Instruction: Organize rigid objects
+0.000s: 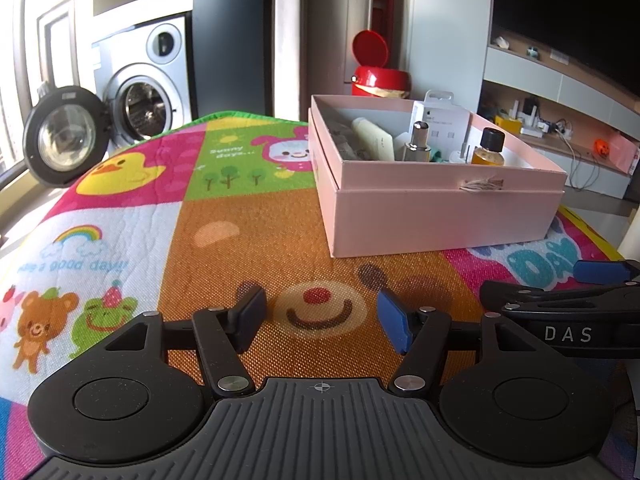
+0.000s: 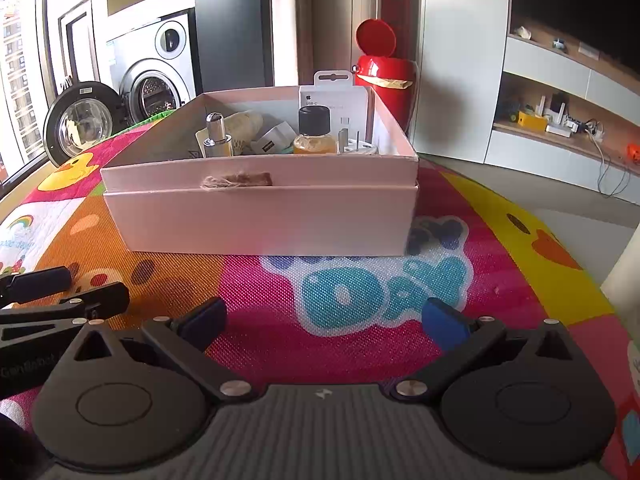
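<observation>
A pink cardboard box (image 1: 440, 216) (image 2: 260, 216) stands on the colourful play mat (image 1: 240, 240) (image 2: 360, 280). Inside it are an amber bottle with a black cap (image 1: 489, 147) (image 2: 314, 131), a silver-capped bottle (image 1: 418, 142) (image 2: 217, 132), a cream tube (image 1: 374, 138), a white USB-C package (image 1: 442, 118) (image 2: 334, 98) and a white plug (image 2: 358, 148). My left gripper (image 1: 322, 318) is open and empty, low over the mat in front of the box's left corner. My right gripper (image 2: 324, 322) is open and empty, in front of the box. Each gripper shows at the edge of the other's view.
A red bin with its lid up (image 1: 380, 76) (image 2: 384, 72) stands behind the box. A washing machine with an open door (image 1: 140, 92) (image 2: 152, 88) is at the back left. Shelves with small items (image 1: 552, 120) (image 2: 560, 120) are at the right.
</observation>
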Demonstrator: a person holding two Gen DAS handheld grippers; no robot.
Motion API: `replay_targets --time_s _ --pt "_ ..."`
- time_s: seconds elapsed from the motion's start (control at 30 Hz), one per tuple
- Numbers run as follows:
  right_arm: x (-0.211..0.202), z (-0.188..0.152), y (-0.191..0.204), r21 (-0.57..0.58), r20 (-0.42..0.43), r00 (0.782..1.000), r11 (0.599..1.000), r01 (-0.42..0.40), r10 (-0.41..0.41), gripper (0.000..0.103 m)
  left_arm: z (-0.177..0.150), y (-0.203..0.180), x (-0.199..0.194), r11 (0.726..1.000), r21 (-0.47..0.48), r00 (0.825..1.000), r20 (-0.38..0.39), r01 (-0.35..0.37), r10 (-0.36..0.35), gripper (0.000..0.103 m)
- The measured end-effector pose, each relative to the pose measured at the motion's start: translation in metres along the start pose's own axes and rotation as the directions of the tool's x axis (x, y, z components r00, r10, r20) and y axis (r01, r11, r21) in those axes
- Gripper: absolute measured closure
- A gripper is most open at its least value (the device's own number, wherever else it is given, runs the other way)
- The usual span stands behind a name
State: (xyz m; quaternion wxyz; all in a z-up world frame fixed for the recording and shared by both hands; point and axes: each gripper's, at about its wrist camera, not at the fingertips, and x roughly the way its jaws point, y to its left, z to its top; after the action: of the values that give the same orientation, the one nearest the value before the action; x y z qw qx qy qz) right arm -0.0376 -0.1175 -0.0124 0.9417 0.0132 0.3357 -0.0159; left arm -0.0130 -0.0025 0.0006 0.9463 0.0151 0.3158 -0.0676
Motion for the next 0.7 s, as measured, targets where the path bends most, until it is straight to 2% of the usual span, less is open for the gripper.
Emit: replay_targets --time_s 0.7 --pt "-0.0001 0.0001 0.0001 -0.001 0.000 1.000 1.000 0.000 0.000 0.000 0.0003 0.0007 0.0000 1.000 -0.001 1.000 0.000 0.001 -0.001 0.036"
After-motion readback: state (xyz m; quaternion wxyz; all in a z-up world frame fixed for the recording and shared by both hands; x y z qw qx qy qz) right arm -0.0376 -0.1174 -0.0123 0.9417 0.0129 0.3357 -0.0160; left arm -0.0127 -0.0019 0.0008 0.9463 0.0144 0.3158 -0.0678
